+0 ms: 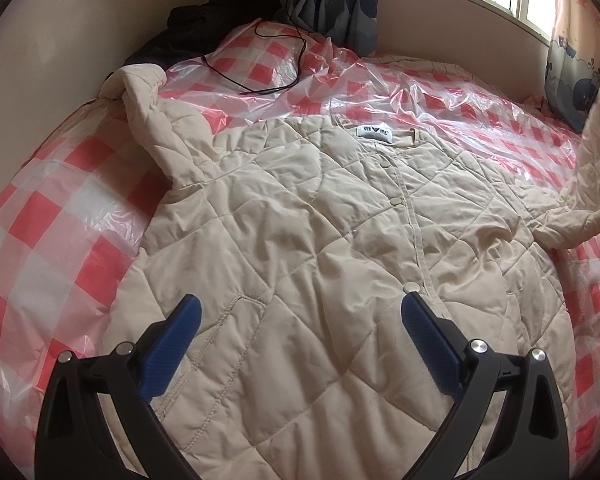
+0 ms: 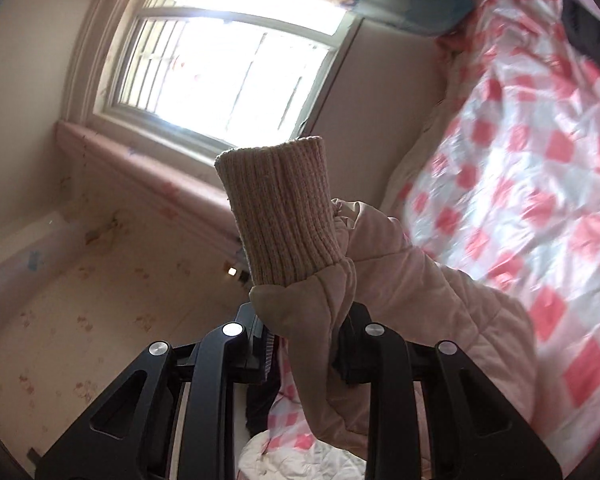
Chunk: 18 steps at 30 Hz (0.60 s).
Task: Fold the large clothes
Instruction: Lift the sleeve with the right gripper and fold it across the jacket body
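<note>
- The beige quilted jacket (image 1: 320,240) lies spread front-up on the bed (image 1: 52,216), collar and label at the far end and hem at the near end; laid flat like this, its body serves as the base for folding the sleeves inward.
- A clear plastic sheet (image 1: 400,92) covers the red-and-white checked bedding, probably to keep the garment clean and let it slide.
- The left hand-held gripper (image 1: 300,320) hovers above the near part of the jacket, between the pocket seam and the snap placket, with its blue pads spread wide and nothing between them; it looks ready to pin or pick up the cloth.
- The right hand-held gripper (image 2: 300,336) is pressed together on the jacket's right sleeve (image 2: 400,280), pinching it just below the ribbed knit cuff (image 2: 280,208), which stands up against the window (image 2: 220,68).
- Gripping near the cuff gives control of the whole sleeve, so it can be carried over the body in one sweep.
- The left sleeve (image 1: 152,120) lies bunched at the far left, not yet folded.
- A black cable (image 1: 260,60) trails over the far bedding, well apart from the jacket.
</note>
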### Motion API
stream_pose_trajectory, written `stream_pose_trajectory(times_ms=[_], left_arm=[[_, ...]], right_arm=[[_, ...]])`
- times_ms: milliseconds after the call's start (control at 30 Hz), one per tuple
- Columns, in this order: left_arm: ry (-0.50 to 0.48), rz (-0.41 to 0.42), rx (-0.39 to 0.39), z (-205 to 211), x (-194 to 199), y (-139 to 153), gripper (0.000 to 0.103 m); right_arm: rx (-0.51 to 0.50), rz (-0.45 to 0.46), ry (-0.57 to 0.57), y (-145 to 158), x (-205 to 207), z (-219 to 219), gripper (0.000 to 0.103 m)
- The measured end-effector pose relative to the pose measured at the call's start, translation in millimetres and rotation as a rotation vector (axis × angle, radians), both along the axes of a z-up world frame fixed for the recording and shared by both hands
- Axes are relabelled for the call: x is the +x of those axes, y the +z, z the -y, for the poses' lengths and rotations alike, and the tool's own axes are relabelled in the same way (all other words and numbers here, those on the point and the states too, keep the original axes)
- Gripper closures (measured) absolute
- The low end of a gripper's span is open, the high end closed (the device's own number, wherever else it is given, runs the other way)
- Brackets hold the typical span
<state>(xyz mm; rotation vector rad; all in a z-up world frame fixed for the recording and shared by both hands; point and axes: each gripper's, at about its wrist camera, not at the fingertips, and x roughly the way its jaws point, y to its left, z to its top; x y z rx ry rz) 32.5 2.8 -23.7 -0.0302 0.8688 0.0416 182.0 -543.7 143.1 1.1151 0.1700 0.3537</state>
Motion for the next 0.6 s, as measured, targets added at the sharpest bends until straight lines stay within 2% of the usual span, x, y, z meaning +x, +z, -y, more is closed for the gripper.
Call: stream_pose_trajectory(times_ms=[33,100,133,300,333,433,600], left_arm=[[0.002,0.002,-0.004,-2,-1,1,0.007],[0.008,0.008,-0.008,-8,-4,3,0.007],[0.012,0.010,-0.011,-11,-6,4,0.007],[0.034,0.010,-0.028,-28,-11,7,0.007],[0.040,0.008,-0.030,-32,-12,7,0.007],[0.053,0.000,-0.047,-43,-15,7,0.007],[0.084,0.002,-0.064,-62,-19,9,0.007]], right_arm=[[-0.004,0.009,0.020,-5,-27,0,0.080],[-0.018,0.027,0.062,1,-16,-28,0.080],[-0.025,0.035,0.081,10,-28,-36,0.080],[-0.070,0.047,0.187,10,2,-118,0.080],[-0.078,0.048,0.207,19,-9,-140,0.080],[-0.100,0.034,0.259,15,14,-187,0.080],[-0.160,-0.006,0.359,-14,49,-271,0.080]])
